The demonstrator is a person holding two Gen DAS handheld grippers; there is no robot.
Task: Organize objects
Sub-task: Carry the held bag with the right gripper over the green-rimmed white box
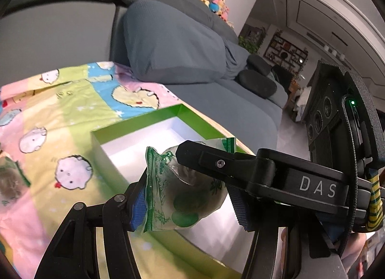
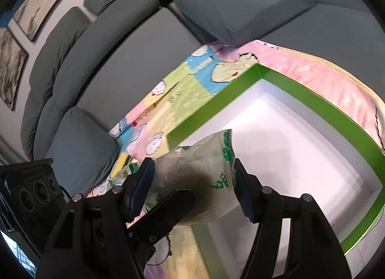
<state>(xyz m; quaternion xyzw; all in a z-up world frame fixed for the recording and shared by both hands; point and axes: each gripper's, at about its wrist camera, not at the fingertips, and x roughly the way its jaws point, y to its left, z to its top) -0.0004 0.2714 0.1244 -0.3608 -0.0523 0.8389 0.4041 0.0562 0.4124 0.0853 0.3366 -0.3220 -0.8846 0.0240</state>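
I have both grippers clamped on one snack packet (image 1: 182,192): the left gripper (image 1: 185,209) and right gripper (image 2: 192,187) hold it above the near edge of the green box (image 1: 134,122). The box looks empty, so nothing is stowed yet; another packet (image 1: 10,182) waits on the blanket (image 1: 48,100).

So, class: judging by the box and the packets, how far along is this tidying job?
Done: nothing yet; the green box shows only its white floor. In hand: both grippers, left and right, clamp one clear green-printed packet above the box. Left: lowering it in, then fetching the blurred packet lying on the blanket.
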